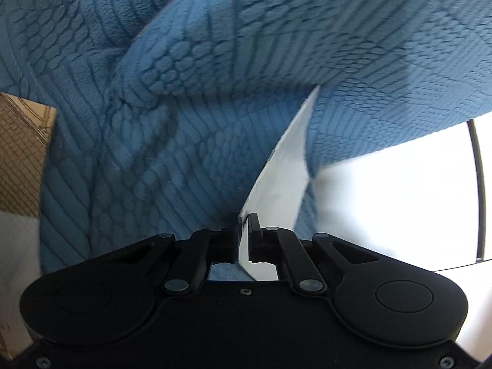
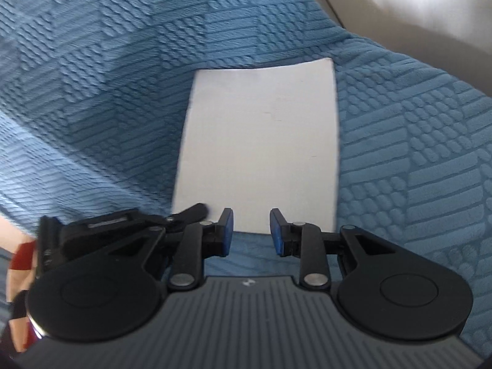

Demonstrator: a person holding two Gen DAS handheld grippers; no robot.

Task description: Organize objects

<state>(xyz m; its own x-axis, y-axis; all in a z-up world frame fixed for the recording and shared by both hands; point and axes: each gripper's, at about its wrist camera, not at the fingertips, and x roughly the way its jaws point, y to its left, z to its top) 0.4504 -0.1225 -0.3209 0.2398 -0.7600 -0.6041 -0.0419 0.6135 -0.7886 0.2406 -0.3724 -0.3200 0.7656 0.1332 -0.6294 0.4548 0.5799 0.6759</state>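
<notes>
A white card [image 2: 261,138] lies flat over a blue textured blanket [image 2: 92,92] in the right wrist view. My left gripper [image 1: 245,224] is shut on the card [image 1: 276,169], which shows nearly edge-on between its jaws and rises up and to the right across the blanket [image 1: 153,153]. From the right wrist, the left gripper [image 2: 198,209] pinches the card's near left corner. My right gripper [image 2: 251,226] is open at the card's near edge. Its blue pads [image 2: 227,230] stand apart and do not press the card.
A brown patterned surface [image 1: 21,153] lies beyond the blanket's left edge. To the right is a bright white area [image 1: 399,200] with a dark frame. A beige surface [image 2: 399,0] borders the blanket at the top right. A red and white sleeve [image 2: 21,261] shows at the lower left.
</notes>
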